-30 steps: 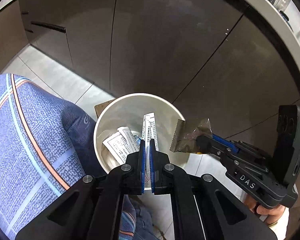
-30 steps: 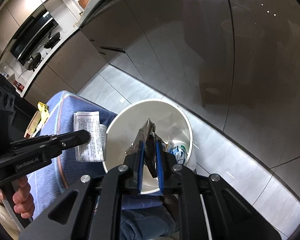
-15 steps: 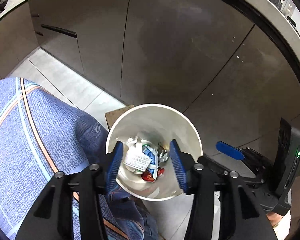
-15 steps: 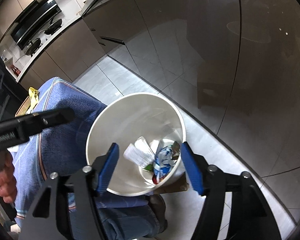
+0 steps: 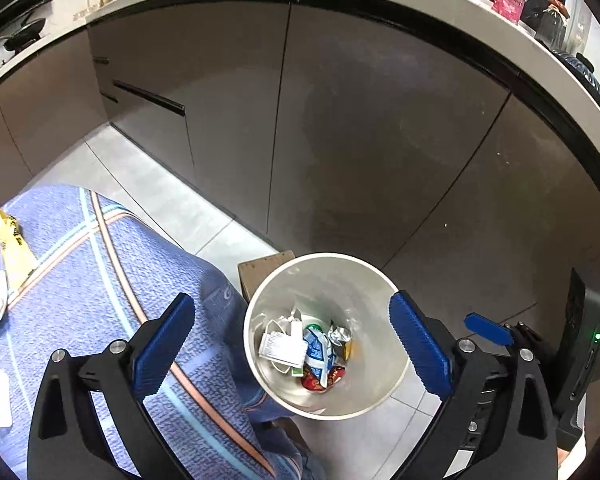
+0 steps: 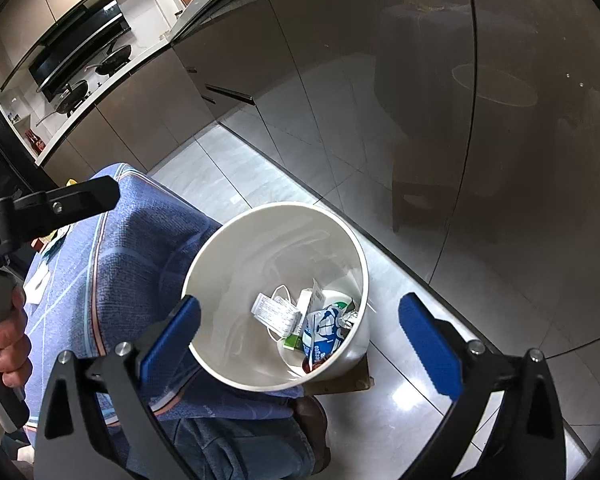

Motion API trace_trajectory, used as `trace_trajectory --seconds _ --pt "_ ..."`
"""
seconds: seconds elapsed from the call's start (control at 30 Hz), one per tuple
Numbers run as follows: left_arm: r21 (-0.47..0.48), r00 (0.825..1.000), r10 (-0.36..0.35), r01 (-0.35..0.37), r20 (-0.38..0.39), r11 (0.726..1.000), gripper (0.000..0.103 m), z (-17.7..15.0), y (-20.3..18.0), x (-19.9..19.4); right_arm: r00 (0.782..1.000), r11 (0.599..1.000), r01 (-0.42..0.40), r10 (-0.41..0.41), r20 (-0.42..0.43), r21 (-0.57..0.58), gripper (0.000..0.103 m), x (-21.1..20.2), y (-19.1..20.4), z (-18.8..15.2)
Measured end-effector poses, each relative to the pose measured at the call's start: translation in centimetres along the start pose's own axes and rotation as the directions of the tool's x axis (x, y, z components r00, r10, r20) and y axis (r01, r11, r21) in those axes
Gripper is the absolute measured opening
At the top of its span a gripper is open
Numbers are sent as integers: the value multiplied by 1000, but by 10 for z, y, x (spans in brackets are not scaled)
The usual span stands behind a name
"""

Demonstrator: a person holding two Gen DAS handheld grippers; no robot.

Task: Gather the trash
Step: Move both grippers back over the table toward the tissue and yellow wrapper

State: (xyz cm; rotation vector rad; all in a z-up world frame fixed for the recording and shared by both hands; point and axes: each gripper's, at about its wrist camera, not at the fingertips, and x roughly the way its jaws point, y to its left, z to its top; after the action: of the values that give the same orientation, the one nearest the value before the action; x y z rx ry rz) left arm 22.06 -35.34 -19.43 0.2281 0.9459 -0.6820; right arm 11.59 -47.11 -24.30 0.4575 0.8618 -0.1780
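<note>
Crumpled wrappers (image 5: 314, 354) fill the smooth round white bin (image 5: 380, 280).

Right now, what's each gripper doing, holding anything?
Left gripper: open, empty, jaws just opened over the bin.
Right gripper: open, empty, jaws just opened too.

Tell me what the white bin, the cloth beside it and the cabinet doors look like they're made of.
Bin: probably plastic, smooth and slightly glossy, with soft highlights on its inner wall.
Cloth: woven fabric, matte blue with a visible grainy weave and pale and orange stripes.
Cabinet doors: a glossy brown panel, perhaps lacquer or laminate; they mirror the bin and floor.
</note>
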Motion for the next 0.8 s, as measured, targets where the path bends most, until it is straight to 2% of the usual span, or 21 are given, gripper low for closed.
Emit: trace_trajectory --seconds 0.2,0.53,0.8 --pt "-31 1000 16 -16 17 999 94 -1 8 -16 1000 1000 4 -4 0 2 100 -9 8 4" --pt "-44 996 66 -64 60 997 94 -12 16 -64 999 998 -14 16 28 -54 100 -32 37 9" --pt "-76 990 64 -54 123 996 94 -22 26 -114 997 993 -51 56 46 -106 100 -55 70 11"
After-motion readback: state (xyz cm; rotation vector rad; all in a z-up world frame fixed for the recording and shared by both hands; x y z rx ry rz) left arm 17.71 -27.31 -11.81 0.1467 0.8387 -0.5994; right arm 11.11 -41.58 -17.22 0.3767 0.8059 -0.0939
